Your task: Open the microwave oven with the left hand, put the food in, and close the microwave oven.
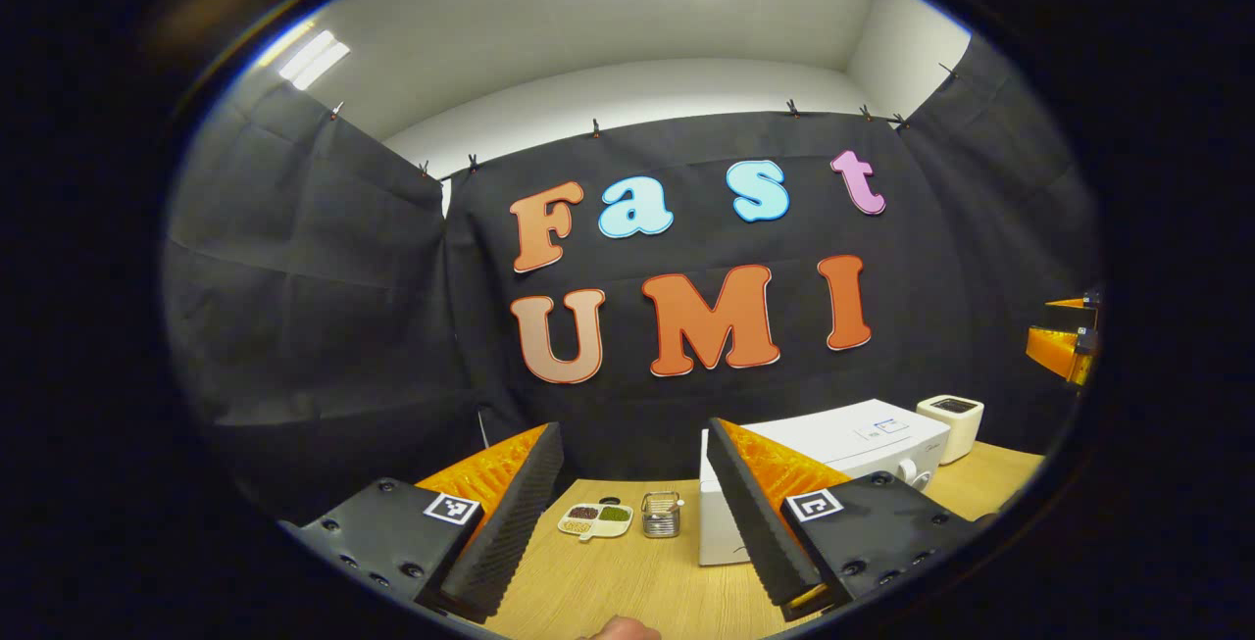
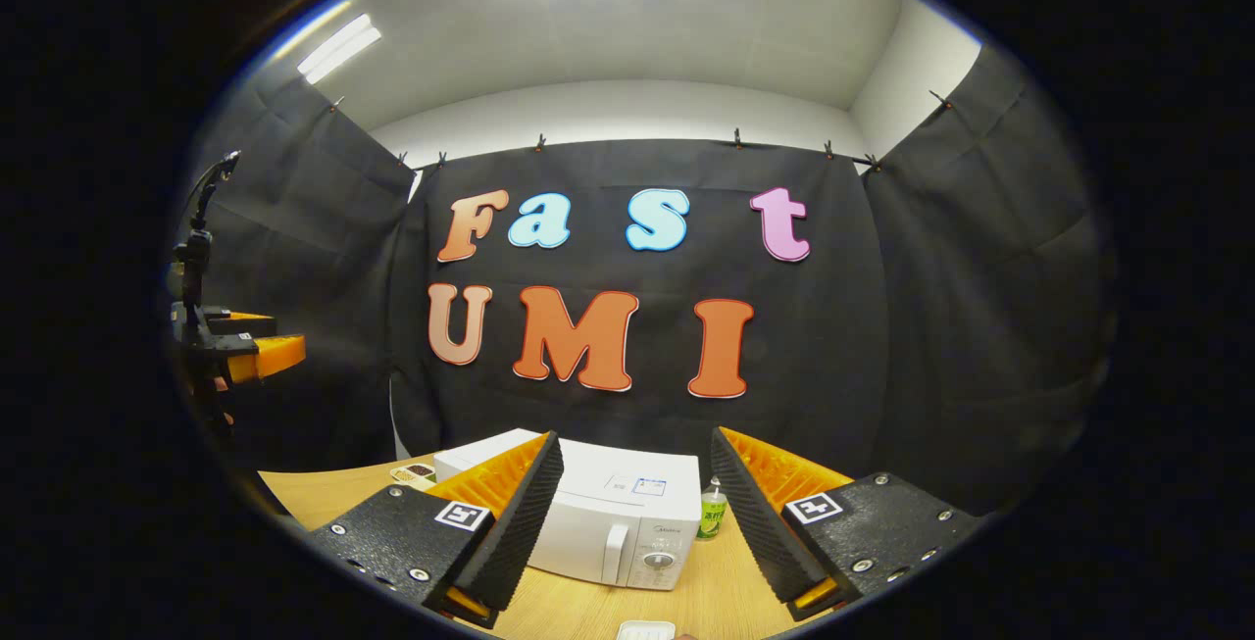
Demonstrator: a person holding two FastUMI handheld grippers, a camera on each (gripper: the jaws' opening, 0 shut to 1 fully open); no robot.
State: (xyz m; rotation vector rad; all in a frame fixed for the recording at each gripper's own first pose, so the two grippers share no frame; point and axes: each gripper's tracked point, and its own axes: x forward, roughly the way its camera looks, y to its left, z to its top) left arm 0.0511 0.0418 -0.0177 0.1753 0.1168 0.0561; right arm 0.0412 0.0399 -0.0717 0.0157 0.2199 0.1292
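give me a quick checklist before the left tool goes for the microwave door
1. Microwave door shut, ready to open: ok.
2. Door handle unobstructed: ok.
3. Left tool open and holding nothing: ok.
4. Right tool open, holding nothing: ok.
5. Food located: cannot tell; a divided dish sits on the table, a white object lies near the right tool.
6. Left tool aligned with the handle: not ok, it points left of the microwave.

Both views look level across the light wooden bench [image 1: 627, 591] from behind; they share the white box-shaped microwave [image 2: 627, 522] past their jaws.
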